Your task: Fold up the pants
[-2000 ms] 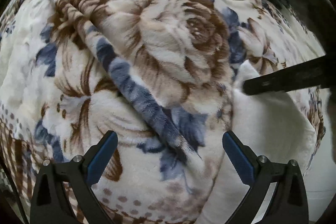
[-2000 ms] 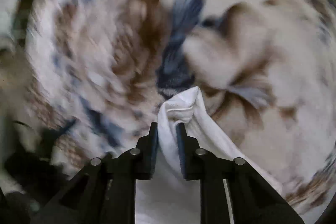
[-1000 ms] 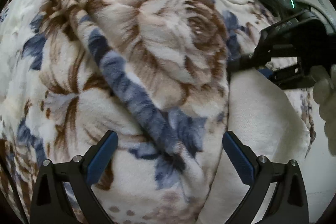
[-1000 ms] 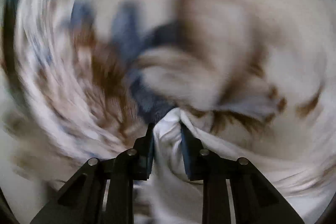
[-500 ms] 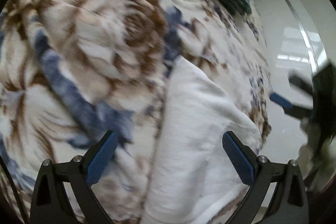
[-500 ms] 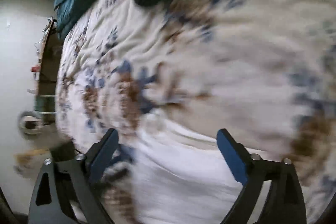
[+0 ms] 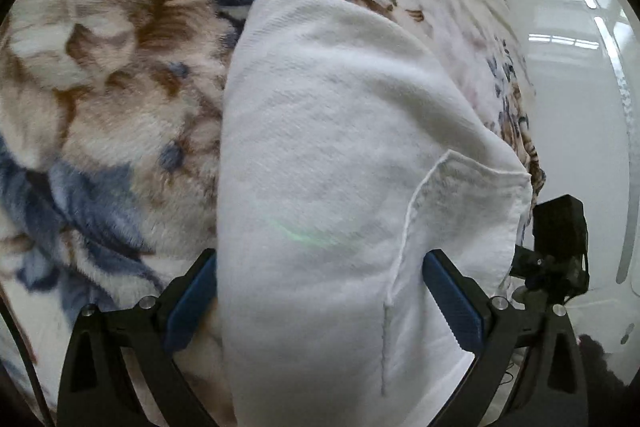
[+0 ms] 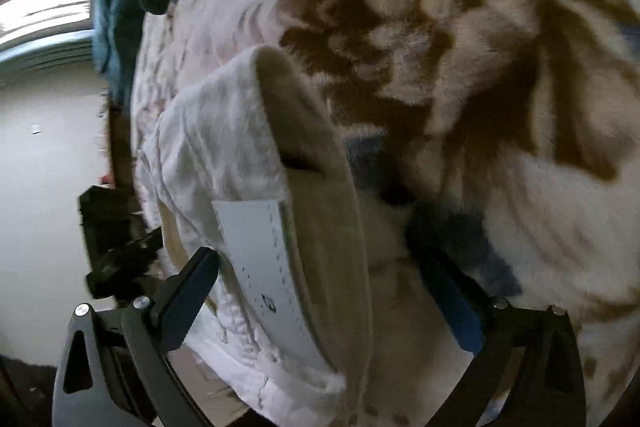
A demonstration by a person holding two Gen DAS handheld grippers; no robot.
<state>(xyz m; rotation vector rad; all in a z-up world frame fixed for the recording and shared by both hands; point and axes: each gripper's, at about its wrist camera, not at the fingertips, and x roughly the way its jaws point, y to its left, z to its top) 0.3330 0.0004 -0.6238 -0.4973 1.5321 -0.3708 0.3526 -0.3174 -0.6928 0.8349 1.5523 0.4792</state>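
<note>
Floral blanket [image 7: 100, 75] carries the pants [image 7: 328, 167], folded and freed as the right gripper [image 8: 320, 291] just opened wide; left gripper [image 7: 320, 291] gapes, empty.

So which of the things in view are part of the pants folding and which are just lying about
Part of the job:
- white pants, folded, lying on the bed
- left gripper, open
- right gripper, open

Just lying about:
- floral blanket underneath
- teal cloth at the bed's far end

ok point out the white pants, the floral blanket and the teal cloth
white pants [image 7: 320, 155]: left wrist view, middle of the folded top layer
floral blanket [image 7: 112, 59]: left wrist view, brown flower print
teal cloth [image 8: 120, 7]: right wrist view, its hanging side
</note>
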